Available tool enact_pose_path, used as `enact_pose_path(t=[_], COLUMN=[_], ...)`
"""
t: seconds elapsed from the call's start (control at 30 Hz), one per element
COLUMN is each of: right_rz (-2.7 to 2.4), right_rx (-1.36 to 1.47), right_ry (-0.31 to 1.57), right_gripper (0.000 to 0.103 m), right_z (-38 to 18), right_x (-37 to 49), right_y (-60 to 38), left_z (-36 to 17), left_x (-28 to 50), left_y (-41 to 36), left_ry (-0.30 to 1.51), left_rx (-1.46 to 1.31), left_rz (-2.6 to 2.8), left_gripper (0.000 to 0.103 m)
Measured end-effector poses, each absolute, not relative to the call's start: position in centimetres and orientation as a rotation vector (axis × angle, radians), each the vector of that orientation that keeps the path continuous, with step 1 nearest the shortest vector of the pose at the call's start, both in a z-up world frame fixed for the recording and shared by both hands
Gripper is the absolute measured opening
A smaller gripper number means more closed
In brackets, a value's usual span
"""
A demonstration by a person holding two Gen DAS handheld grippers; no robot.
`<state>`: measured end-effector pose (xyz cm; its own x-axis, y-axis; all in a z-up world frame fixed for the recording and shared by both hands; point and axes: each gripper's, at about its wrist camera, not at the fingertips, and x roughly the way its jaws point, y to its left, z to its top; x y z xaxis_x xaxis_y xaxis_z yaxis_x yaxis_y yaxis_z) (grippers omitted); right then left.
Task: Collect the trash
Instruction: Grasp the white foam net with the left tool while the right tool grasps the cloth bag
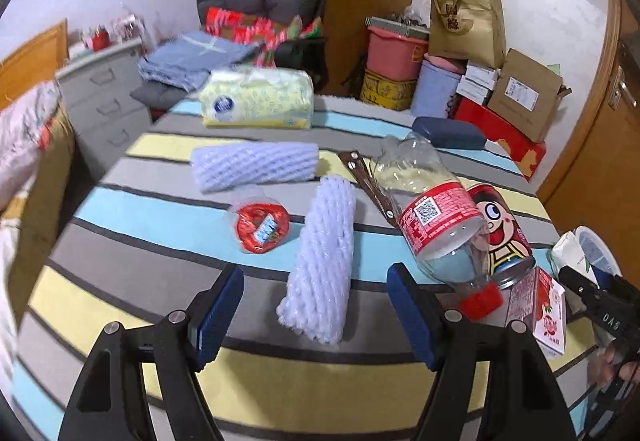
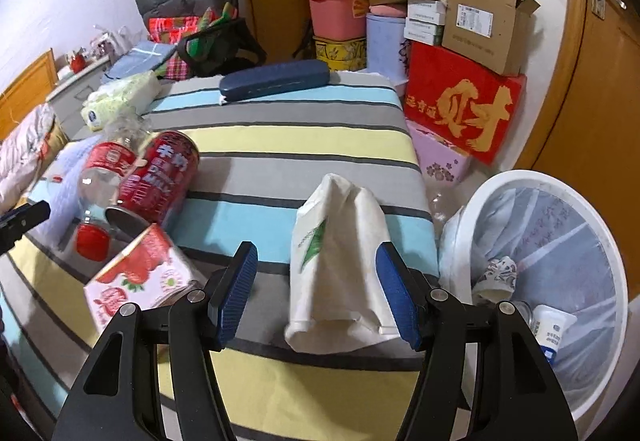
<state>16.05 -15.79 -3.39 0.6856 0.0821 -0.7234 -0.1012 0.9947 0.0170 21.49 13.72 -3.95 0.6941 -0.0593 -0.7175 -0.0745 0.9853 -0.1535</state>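
Trash lies on a striped cloth. My left gripper is open, its jaws on either side of the near end of a white foam net sleeve. A second foam sleeve, a red-lidded plastic cup, a clear bottle with red label, a red cartoon can and a strawberry carton lie around. My right gripper is open around a white paper bag, not touching it. A white bin with a liner stands right of the table and holds some trash.
A tissue pack and a blue glasses case lie at the far side. Stacked boxes, a pink bucket and a red gift box stand behind. A chair with clothes and a grey drawer unit stand left.
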Motion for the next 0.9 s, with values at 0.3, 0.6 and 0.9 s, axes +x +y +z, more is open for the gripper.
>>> enact_pose_path(t=[0.3, 0.6, 0.9], right_rz=[0.109, 0.113, 0.131], right_rx=[-0.03, -0.011, -0.006], right_ry=[0.821, 0.817, 0.802], right_gripper=[0.044, 0.036, 0.022], right_z=[-3.6, -3.6, -3.5], right_x=[16.9, 17.0, 16.9], right_y=[-15.8, -15.9, -15.6], left_z=[-5.0, -6.0, -6.0], left_x=[23.8, 25.2, 25.2], left_y=[13.5, 13.2, 13.1], left_ry=[0.82, 0.874, 0.883], left_rx=[-0.118, -0.114, -0.122], left_rz=[0.032, 0.011, -0.008], left_gripper=[0.074, 0.067, 0.028])
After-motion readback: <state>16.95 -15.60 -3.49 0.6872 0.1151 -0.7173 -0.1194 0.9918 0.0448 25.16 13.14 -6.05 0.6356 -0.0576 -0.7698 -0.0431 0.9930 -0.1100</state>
